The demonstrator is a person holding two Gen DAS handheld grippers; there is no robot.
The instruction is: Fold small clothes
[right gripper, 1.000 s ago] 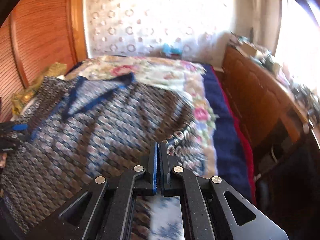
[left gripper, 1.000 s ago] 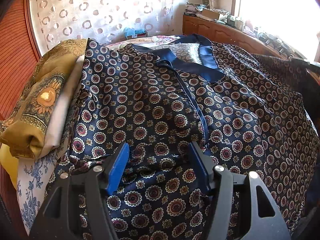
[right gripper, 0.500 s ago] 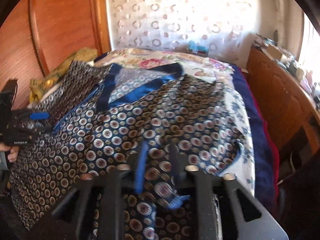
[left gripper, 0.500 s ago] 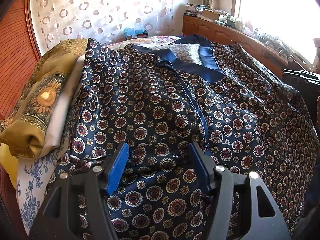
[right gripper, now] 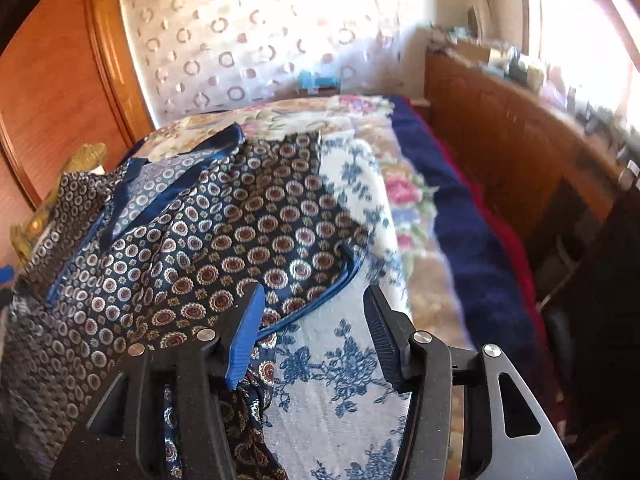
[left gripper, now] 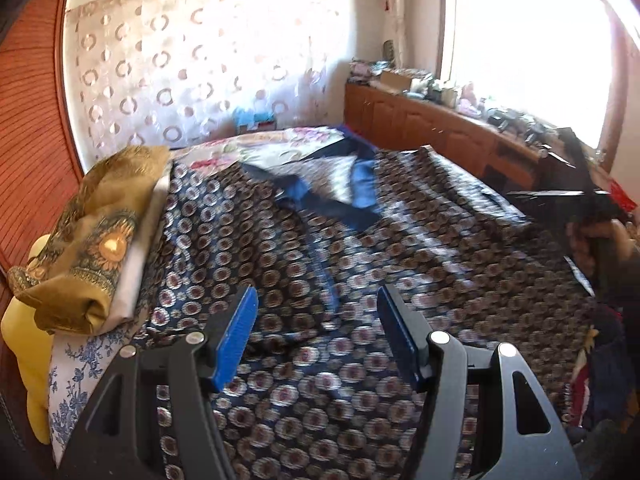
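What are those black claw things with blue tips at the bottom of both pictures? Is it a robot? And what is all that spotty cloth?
No robot: a person holds one hand-held gripper in each hand, and a camera on each looks forward along its two fingers. One picture comes from the left hand-held gripper, the other from the right hand-held gripper. Both are open and hold nothing. The spotty cloth is a navy patterned garment with a blue collar, spread on a bed. Beside it lies a folded gold cloth.
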